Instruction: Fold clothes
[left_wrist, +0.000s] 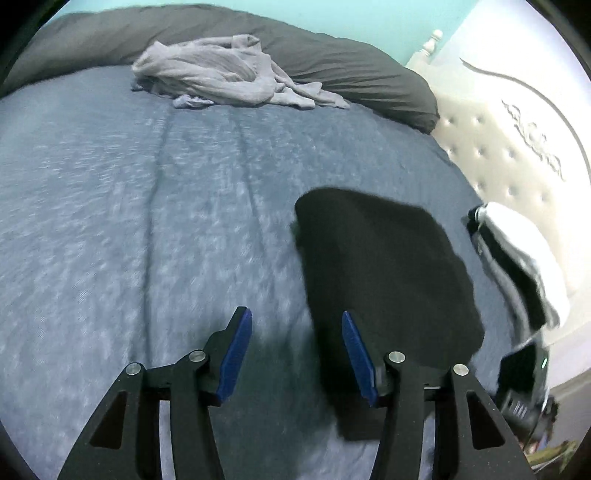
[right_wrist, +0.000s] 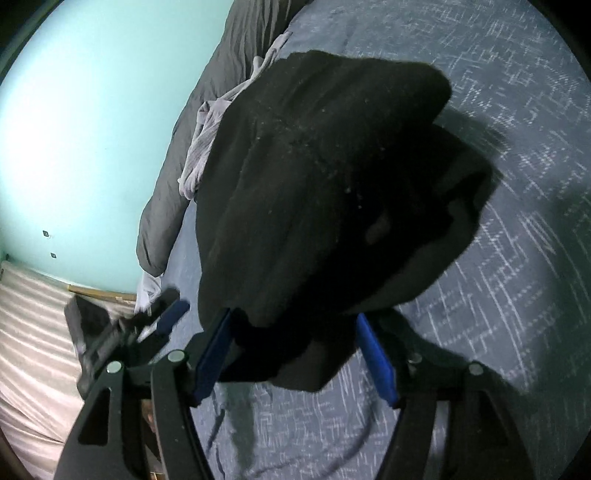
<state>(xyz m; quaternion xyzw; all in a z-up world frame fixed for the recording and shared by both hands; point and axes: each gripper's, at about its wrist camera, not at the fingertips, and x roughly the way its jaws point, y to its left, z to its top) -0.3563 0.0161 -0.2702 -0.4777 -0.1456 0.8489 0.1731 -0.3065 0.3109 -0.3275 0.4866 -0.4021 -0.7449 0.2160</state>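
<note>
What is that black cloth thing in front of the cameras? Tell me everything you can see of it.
The black, soft, fuzzy-looking garment is bunched into a thick bundle with faint pale lint specks. In the right wrist view it fills the middle, its lower end between the right gripper's blue fingers. Whether they pinch it is unclear. In the left wrist view it shows as a dark shape over the blue bedspread. What kind of garment it is cannot be told.

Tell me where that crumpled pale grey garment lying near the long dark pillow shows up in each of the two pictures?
Left wrist view: the pale grey garment lies at the top, left of centre, on the far side of the bed.
Right wrist view: the same garment peeks out upper left of centre, mostly hidden behind the black cloth.
Shared landmark: the dark grey pillow lying right beside it.
</note>
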